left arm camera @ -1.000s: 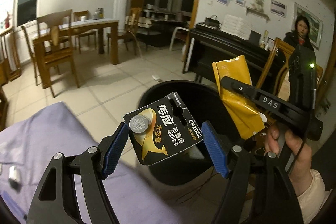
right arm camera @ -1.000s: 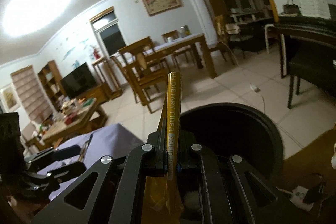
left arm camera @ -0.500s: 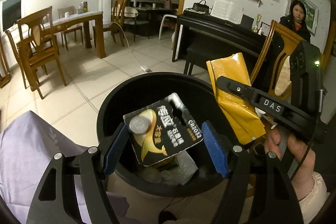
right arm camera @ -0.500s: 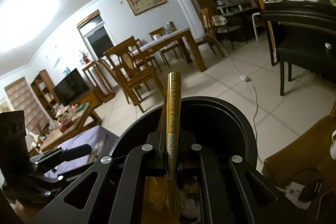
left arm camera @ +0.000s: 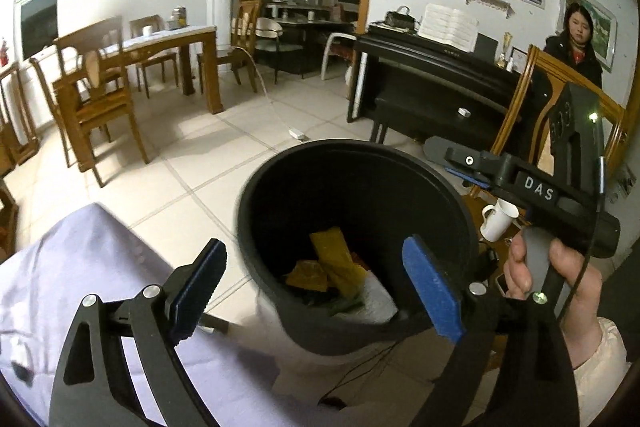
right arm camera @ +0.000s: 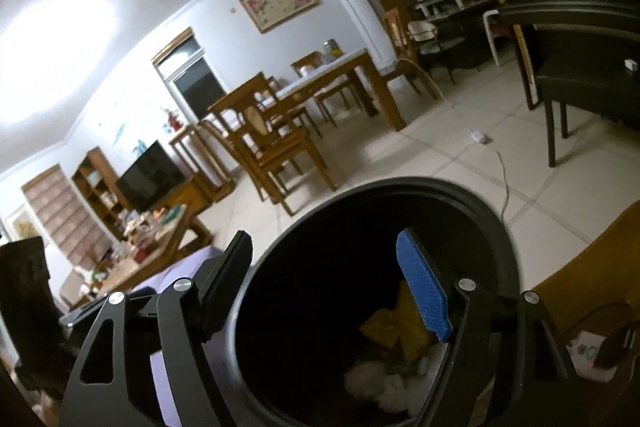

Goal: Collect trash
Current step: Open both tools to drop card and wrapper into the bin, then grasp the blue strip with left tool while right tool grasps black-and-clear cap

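A round black trash bin stands on the tiled floor, also in the right wrist view. Yellow sachets and white tissue lie at its bottom; the right wrist view shows the sachets and tissue too. My left gripper is open and empty above the bin's near rim. My right gripper is open and empty over the bin; its body shows at the right of the left wrist view. The battery card is not visible.
A table with a lilac cloth lies left of the bin. A white mug and a wooden chair stand right of it. A piano, dining table and chairs stand further back. A woman is at far right.
Both grippers have opened. The battery card has left the left gripper and the yellow sachet has left the right gripper; a sachet now lies in the bin.
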Action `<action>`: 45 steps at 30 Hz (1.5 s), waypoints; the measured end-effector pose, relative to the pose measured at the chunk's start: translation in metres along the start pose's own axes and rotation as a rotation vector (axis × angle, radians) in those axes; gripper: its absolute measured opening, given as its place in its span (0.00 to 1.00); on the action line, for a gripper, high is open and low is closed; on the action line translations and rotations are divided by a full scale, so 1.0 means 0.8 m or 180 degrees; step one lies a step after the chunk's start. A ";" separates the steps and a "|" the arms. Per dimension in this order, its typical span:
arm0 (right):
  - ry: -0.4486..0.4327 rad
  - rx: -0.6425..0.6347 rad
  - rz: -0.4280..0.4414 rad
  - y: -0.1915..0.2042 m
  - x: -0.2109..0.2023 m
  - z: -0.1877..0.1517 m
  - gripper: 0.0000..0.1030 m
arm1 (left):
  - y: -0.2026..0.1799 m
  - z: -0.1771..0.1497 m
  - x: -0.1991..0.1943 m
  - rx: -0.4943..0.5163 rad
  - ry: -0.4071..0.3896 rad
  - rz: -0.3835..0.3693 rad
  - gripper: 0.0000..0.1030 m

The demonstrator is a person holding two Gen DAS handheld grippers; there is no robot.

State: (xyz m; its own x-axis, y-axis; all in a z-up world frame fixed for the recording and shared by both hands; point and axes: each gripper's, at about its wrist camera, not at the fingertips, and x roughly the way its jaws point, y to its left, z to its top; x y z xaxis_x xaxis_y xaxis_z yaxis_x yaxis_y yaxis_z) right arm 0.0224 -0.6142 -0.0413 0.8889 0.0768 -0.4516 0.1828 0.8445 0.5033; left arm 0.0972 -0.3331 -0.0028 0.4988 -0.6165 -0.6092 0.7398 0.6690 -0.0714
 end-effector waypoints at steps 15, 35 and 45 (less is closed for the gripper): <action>0.0585 -0.0690 0.0525 0.258 0.066 -0.078 0.72 | 0.190 -0.112 -0.145 -0.0819 0.0069 0.1079 0.87; 0.1138 -0.1460 0.0885 0.430 0.145 -0.152 0.68 | 0.281 -0.195 -0.156 -0.1228 0.0570 0.1285 0.62; 0.1526 -0.2211 0.1101 0.505 0.202 -0.202 0.61 | 0.283 -0.205 -0.170 -0.1092 0.0584 0.1412 0.38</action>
State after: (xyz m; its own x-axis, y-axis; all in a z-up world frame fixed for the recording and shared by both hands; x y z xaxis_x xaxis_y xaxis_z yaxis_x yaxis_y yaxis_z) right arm 0.1723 -0.1748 -0.0302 0.5487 0.4661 -0.6940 -0.4936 0.8506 0.1810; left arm 0.1228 -0.0294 -0.0658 0.6181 -0.1857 -0.7638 0.2747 0.9615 -0.0115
